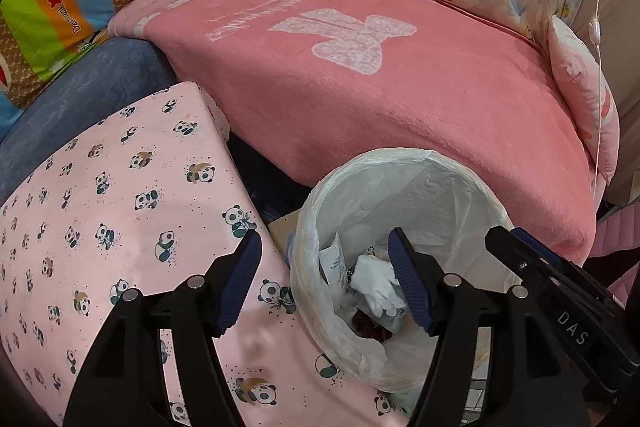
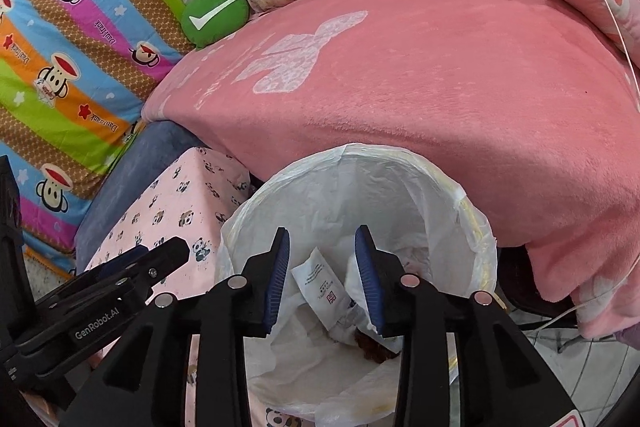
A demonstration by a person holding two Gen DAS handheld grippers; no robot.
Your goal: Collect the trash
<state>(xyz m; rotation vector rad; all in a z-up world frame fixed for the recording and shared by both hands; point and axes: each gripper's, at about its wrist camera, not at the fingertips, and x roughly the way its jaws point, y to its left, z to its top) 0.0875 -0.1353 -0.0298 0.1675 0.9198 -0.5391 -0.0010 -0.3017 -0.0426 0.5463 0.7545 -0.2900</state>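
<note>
A pink blanket (image 1: pixel 400 99) covers the bed behind the lined bin (image 2: pixel 472 227). Both the left claw (image 1: pixel 324 279) and right claw (image 2: pixel 322 277) gape empty above it; trash (image 2: pixel 320 291) lies inside, partly hidden.

Left black two-finger gripper (image 1: pixel 326 281): blue-padded fingers (image 1: pixel 240 279) spread wide, empty. Right black two-finger gripper (image 2: pixel 322 277): fingers (image 2: pixel 370 279) parted, nothing held, alongside left.
</note>
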